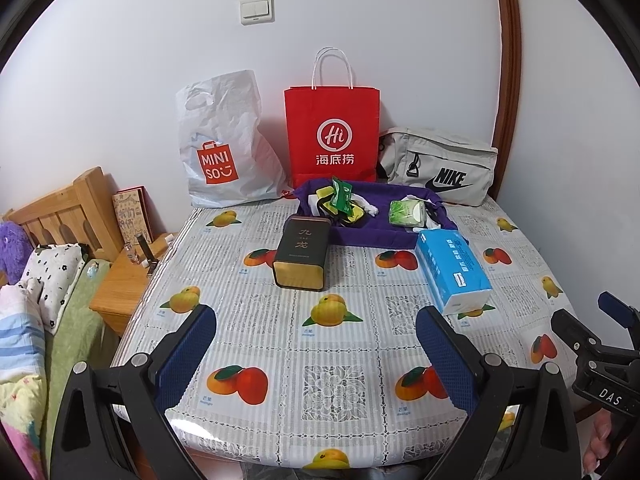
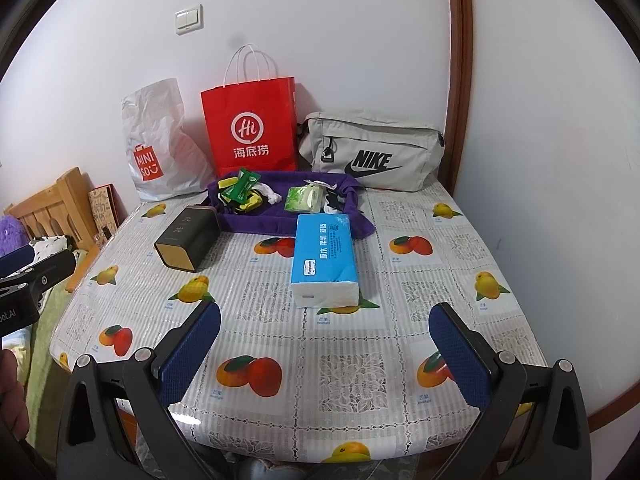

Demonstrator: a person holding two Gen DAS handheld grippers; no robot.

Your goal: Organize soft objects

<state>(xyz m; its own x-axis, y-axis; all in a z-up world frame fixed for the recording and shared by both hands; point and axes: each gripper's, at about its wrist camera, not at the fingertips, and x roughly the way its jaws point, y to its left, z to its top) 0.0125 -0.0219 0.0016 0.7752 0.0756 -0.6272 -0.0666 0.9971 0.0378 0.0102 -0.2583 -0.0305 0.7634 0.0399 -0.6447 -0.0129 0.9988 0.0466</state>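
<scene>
- While your left gripper (image 1: 316, 354) gapes wide and empty, the blue plastic-wrapped tissue pack (image 1: 454, 274) lies flat on the fruit-print tablecloth (image 1: 280, 332), ahead to its right, touching the purple fabric tray (image 1: 372, 236).
- Through your right gripper (image 2: 326, 350), equally spread and empty, that pack (image 2: 324, 260) lies straight ahead, apart from the fingers.

Both grippers, left (image 1: 316, 344) and right (image 2: 325, 344), share one build: black frames, silver screws at the joints, fingers faced with dark blue textured pads (image 1: 188, 352). White lettering marks each body ("DAS" on the right one, seemingly cut off). A bare hand (image 1: 600, 440) shows.
</scene>
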